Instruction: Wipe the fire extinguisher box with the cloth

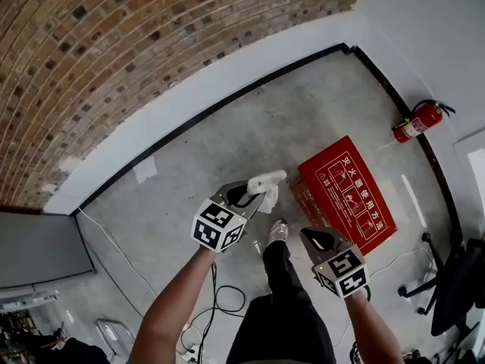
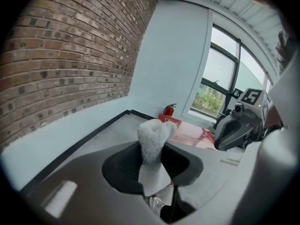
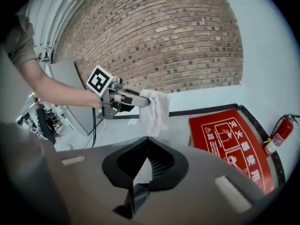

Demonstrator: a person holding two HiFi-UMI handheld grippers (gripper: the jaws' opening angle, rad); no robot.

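Now my left gripper (image 1: 256, 196) is clamped on the white cloth (image 1: 270, 182), which bunches at the jaw tips and hangs down from them. My right gripper (image 1: 311, 237) has its jaws pressed together with nothing between them. I hold both up in the air above the concrete floor (image 1: 227, 135), side by side but apart. The red fire extinguisher box (image 1: 350, 192) lies flat on that floor, printed face up, just past the grippers in the head view and touched by neither. A red fire extinguisher (image 1: 417, 120) stands against the white wall (image 1: 424, 36), apart from the box. My shoe (image 1: 278, 230) shows between the two grippers
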